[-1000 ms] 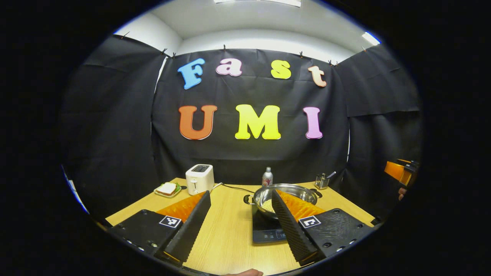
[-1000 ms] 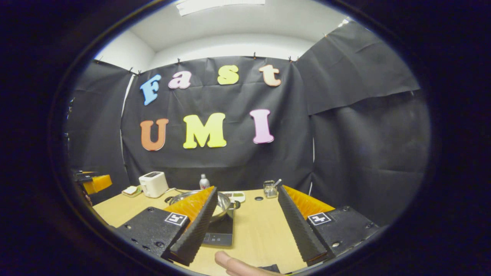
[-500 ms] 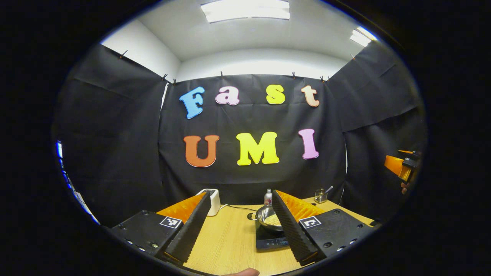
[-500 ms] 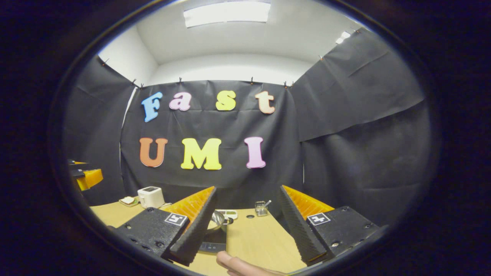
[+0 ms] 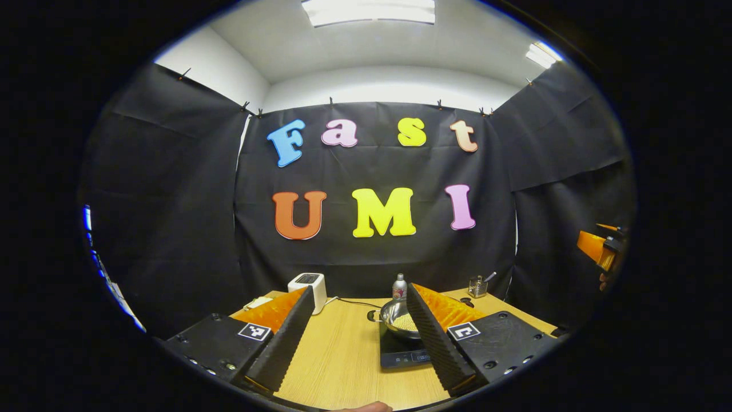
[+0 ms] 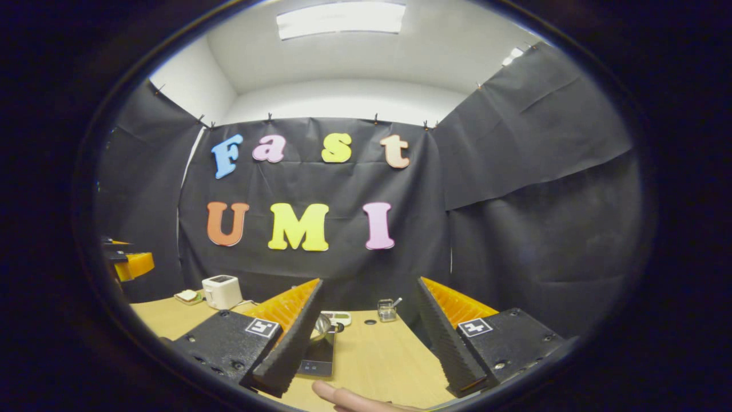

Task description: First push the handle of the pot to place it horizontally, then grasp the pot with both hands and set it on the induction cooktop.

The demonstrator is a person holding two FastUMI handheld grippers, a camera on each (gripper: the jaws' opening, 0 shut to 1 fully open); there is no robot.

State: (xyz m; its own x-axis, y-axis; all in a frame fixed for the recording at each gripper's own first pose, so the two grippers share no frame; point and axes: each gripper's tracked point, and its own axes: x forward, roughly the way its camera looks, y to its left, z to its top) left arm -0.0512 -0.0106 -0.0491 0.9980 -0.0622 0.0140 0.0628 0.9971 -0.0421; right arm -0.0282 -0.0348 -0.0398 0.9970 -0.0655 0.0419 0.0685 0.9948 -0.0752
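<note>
- In the left gripper view the left tool [image 5: 357,326] sits at the bottom of the frame, its fingers spread wide apart with nothing between them
- The pot [image 5: 398,322] rests on the black induction cooktop [image 5: 400,355] at lower centre, part hidden by the tool's right-hand finger
- A white toaster [image 5: 309,284] stands at the back of the wooden counter [image 5: 343,366], left of a small bottle [image 5: 399,286]; a utensil holder [image 5: 477,285] stands further right
- In the right gripper view the right tool [image 6: 369,326] is likewise wide apart and empty at the bottom of the frame
- There the pot [image 6: 321,328] and induction cooktop [image 6: 317,361] peek out beside the left-hand finger, low and left of centre
- A person's fingertip [image 6: 337,396] shows at the bottom edge
</note>
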